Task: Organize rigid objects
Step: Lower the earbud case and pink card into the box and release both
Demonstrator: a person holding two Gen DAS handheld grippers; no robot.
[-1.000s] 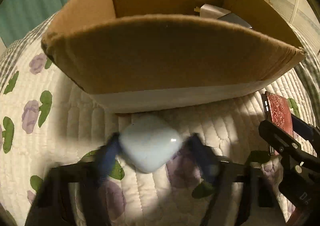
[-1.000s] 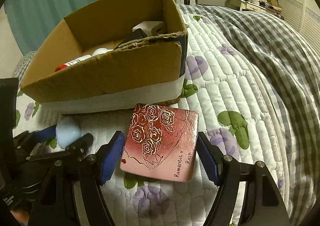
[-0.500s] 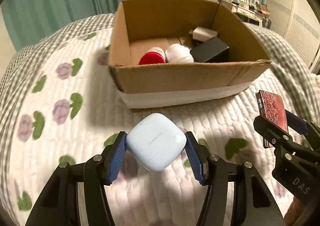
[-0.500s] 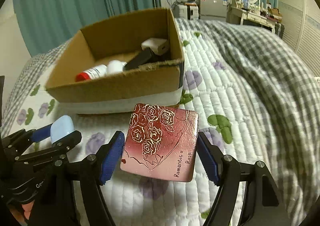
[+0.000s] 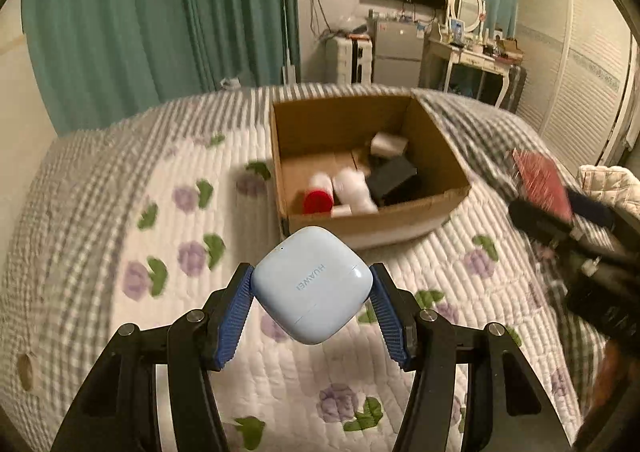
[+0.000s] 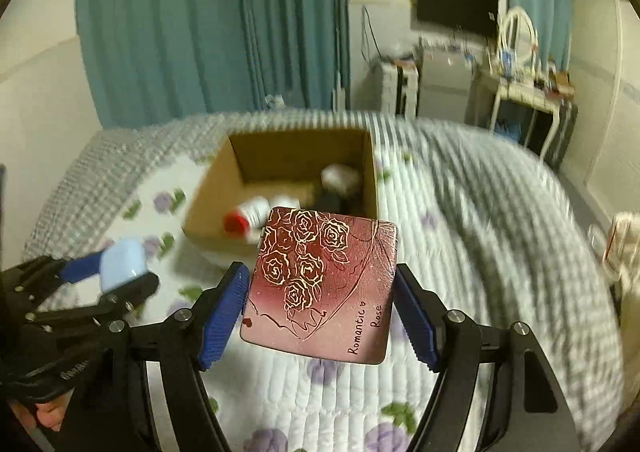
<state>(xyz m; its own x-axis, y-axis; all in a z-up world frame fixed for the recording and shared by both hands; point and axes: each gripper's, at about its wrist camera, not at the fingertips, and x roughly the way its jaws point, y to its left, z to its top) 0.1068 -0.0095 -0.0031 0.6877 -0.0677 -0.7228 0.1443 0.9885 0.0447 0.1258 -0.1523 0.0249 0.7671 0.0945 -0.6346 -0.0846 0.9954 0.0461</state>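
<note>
Above the quilt (image 5: 400, 372), left jaws clamp a pale-blue earbud case (image 5: 312, 284), right jaws a seemingly rose-patterned tin (image 6: 322, 284).

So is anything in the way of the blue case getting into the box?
Nothing visible: only bare quilt lies between the blue case, held in the left gripper, and the open cardboard box.

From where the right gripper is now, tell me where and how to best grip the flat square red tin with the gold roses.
Grip the flat square red tin across its two opposite side edges, coming in level from its near edge, as the right gripper does. It is thin and broad, so its straight, parallel edges give the blue pads the only firm seat; its glossy faces are too wide to span.
</note>
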